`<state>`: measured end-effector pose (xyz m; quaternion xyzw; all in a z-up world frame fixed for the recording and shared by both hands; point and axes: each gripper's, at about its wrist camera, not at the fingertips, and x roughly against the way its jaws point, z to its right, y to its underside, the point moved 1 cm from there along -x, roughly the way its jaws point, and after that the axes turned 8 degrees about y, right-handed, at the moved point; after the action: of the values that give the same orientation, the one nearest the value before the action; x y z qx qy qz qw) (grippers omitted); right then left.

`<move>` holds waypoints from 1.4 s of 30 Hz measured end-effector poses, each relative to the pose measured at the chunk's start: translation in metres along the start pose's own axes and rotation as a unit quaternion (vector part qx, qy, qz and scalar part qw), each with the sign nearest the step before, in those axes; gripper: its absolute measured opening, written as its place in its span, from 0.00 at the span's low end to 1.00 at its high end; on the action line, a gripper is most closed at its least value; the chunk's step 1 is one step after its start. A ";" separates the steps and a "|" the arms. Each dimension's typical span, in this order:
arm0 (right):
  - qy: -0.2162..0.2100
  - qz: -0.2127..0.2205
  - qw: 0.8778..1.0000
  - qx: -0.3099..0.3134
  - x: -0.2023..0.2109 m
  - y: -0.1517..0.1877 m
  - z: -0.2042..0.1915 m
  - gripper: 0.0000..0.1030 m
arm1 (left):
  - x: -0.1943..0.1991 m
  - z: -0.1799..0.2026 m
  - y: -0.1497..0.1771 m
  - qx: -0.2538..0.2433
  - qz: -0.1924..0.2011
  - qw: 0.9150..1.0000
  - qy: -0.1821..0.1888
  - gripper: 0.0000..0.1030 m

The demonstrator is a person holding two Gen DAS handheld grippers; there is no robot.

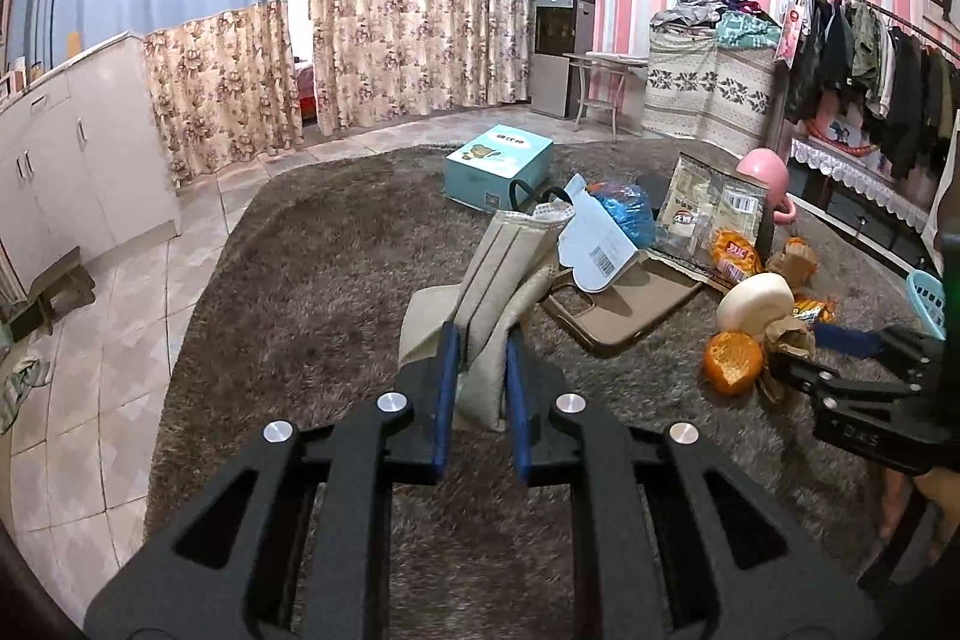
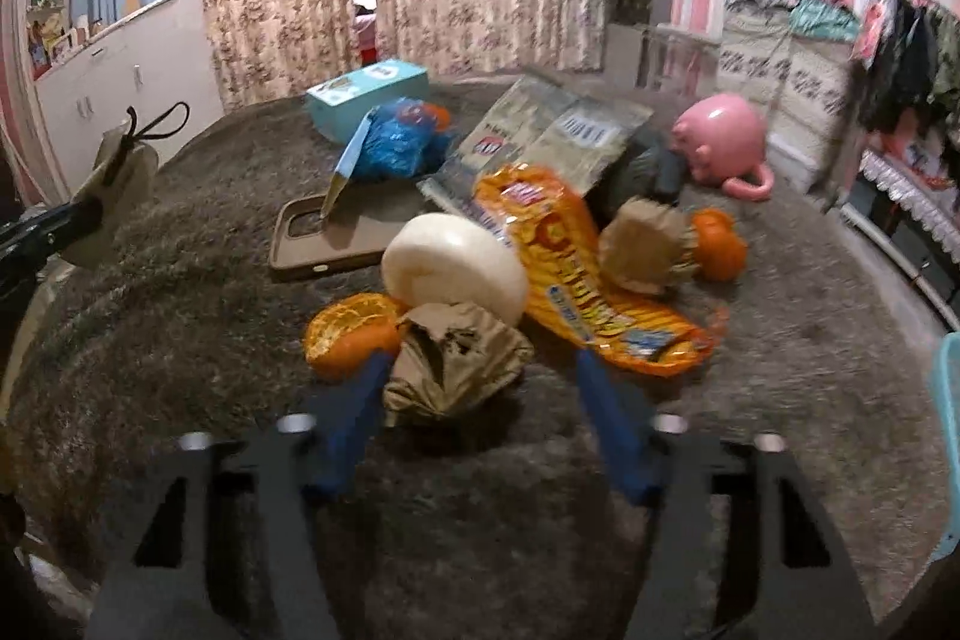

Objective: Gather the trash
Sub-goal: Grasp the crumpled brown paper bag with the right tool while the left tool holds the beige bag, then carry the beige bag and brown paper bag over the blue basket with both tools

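My left gripper (image 1: 483, 340) is shut on a folded beige face mask (image 1: 504, 268) with black ear loops, lifted above the brown shaggy carpet (image 1: 312, 280). The mask (image 2: 114, 184) also shows at the far left of the right wrist view. My right gripper (image 2: 480, 373) is low over the trash pile, with a crumpled brown paper wrapper (image 2: 456, 370) between its blue fingers (image 2: 591, 376). The left finger is at the wrapper's edge and the right one stands clear of it. Around the wrapper lie an orange peel (image 2: 348, 334), a white bun-like piece (image 2: 456, 268) and an orange snack wrapper (image 2: 576, 280).
Behind the pile lie a brown phone case (image 2: 336, 238), a blue plastic bag (image 2: 396, 142), clear packets (image 2: 540, 130), a second brown wrapper (image 2: 642, 244), an orange (image 2: 717, 244), a pink pig-shaped mug (image 2: 720, 142) and a teal box (image 2: 366, 91). A teal basket (image 2: 948, 400) is at the right edge.
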<state>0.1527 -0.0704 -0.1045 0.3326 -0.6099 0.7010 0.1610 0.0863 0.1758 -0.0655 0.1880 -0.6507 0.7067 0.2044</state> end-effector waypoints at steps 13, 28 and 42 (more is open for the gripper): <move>0.036 0.072 0.996 -0.035 0.069 -0.002 0.064 0.35 | 0.005 0.053 -0.026 -0.029 0.016 0.999 0.018 0.14; 0.209 0.123 0.957 -0.161 0.162 0.008 0.259 0.35 | 0.006 0.214 -0.072 -0.098 0.053 0.983 0.144 0.14; 0.301 0.098 0.910 -0.268 0.154 0.058 0.398 0.35 | -0.038 0.380 -0.079 -0.155 0.050 0.955 0.249 0.14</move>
<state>0.1116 -0.4932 -0.0322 -0.0114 -0.7268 0.5902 0.3512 0.1604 -0.1990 0.0121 -0.0602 -0.6891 0.6312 0.3509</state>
